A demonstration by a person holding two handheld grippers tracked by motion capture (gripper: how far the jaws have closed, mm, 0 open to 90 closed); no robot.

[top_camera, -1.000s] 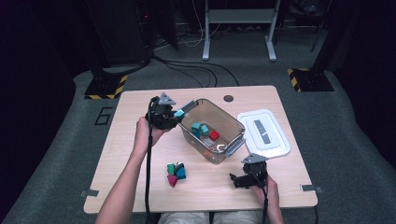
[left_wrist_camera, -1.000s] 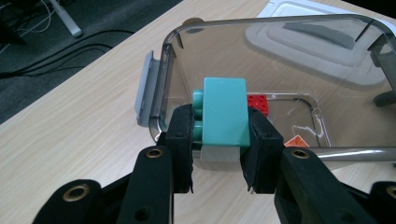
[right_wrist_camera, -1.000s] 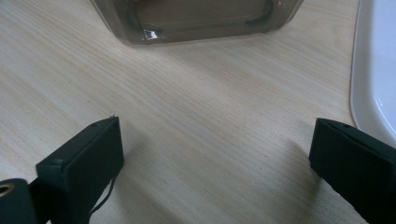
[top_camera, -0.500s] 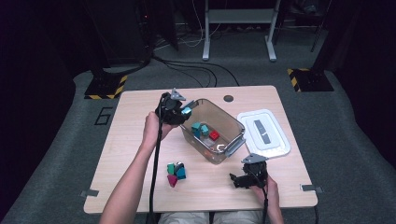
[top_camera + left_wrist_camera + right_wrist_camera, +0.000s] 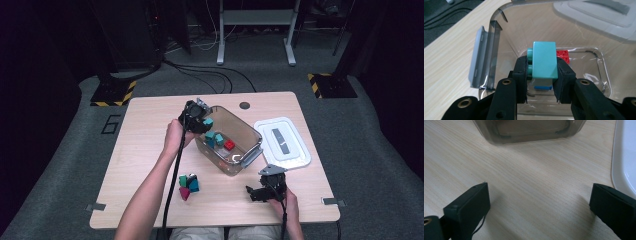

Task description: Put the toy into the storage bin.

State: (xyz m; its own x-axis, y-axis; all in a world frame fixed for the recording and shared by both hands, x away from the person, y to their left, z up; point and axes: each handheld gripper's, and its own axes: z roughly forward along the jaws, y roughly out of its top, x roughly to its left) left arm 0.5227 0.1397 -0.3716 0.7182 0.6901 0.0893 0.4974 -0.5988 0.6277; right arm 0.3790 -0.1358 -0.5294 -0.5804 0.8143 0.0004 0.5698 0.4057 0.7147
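Left hand-held gripper (image 5: 541, 82) shifted over clear bin (image 5: 499, 30), boxy teal brick (image 5: 544, 60)

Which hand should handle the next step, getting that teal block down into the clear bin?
Left. The left gripper is shut on the teal block, right over the clear bin. The right gripper sits open on the table, outside the bin.

**Where things sit on your table**

Your bin (image 5: 248, 136) stands mid-table (image 5: 150, 125) with blocks (image 5: 218, 139) inside. The lid (image 5: 281, 143) lies just right of it. A cluster of bricks (image 5: 188, 184) lies in front of the bin, toward you. Your left gripper (image 5: 200, 121) hangs over the bin's left rim with a block (image 5: 544, 60) between its jaws; your right gripper (image 5: 261, 192) rests in front of the lid.
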